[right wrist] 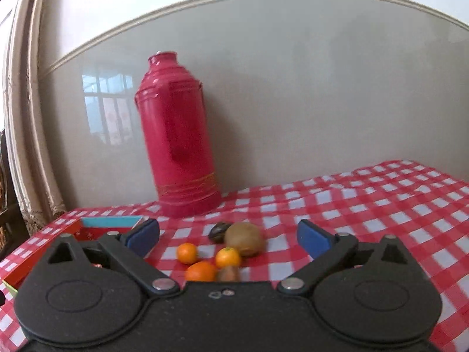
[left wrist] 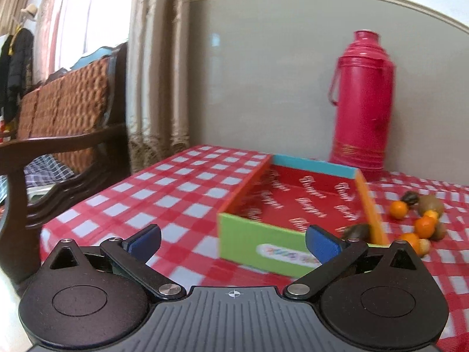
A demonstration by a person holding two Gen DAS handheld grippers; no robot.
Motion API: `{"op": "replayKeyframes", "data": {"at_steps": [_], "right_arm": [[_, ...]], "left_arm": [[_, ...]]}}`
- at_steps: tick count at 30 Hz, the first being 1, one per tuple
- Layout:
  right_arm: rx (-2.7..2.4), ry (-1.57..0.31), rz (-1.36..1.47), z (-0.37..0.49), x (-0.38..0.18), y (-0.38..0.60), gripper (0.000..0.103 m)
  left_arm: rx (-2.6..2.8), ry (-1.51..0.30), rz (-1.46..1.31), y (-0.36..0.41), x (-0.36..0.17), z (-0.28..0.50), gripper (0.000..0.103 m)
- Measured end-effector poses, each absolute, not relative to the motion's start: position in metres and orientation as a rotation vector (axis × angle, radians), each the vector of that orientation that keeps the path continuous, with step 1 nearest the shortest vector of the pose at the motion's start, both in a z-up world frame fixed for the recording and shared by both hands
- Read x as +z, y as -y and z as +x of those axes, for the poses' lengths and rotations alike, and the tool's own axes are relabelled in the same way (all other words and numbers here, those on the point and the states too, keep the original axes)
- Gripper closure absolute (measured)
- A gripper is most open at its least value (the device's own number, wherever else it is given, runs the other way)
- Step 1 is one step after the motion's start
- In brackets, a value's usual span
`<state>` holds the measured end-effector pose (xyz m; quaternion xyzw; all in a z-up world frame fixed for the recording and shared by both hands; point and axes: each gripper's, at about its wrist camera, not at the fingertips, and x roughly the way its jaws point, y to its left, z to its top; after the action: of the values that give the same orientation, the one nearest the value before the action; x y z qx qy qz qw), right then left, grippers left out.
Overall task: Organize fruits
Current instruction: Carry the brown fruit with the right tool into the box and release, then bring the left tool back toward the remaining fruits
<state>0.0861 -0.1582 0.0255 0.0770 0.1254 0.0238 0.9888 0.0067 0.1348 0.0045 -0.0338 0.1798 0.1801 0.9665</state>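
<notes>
Orange tangerines (right wrist: 187, 253) and a brown kiwi (right wrist: 245, 238) are clustered right of the red cardboard tray (left wrist: 316, 202); right gripper (right wrist: 228, 239), jaws wide and empty, is best centred on one fruit before closing; left gripper (left wrist: 233, 239) also gapes empty

Place: a lived-in home room is indicated.
Table: covered by a red-and-white checked tablecloth (left wrist: 181, 182).
Seating: a carved wooden bench (left wrist: 67, 135) with a woven cushion is seen.
Window: hung with beige curtains (left wrist: 155, 67).
Tabletop: a red thermos (right wrist: 178, 152) is stood by the wall.
</notes>
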Motion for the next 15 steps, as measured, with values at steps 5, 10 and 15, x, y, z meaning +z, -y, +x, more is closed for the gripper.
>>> {"op": "replayKeyframes", "data": {"at_steps": [5, 10, 15], "right_arm": [[0.005, -0.246, 0.159, 0.087, 0.026, 0.182, 0.007], [-0.042, -0.244, 0.148, 0.082, 0.025, 0.208, 0.007], [-0.079, -0.239, 0.141, 0.072, 0.024, 0.232, 0.007]], "left_arm": [[0.291, -0.342, -0.027, -0.098, 0.009, 0.013, 0.0], [0.196, -0.327, 0.012, -0.054, 0.01, 0.02, 0.0], [0.096, -0.326, 0.042, -0.011, 0.008, 0.027, 0.0]]}}
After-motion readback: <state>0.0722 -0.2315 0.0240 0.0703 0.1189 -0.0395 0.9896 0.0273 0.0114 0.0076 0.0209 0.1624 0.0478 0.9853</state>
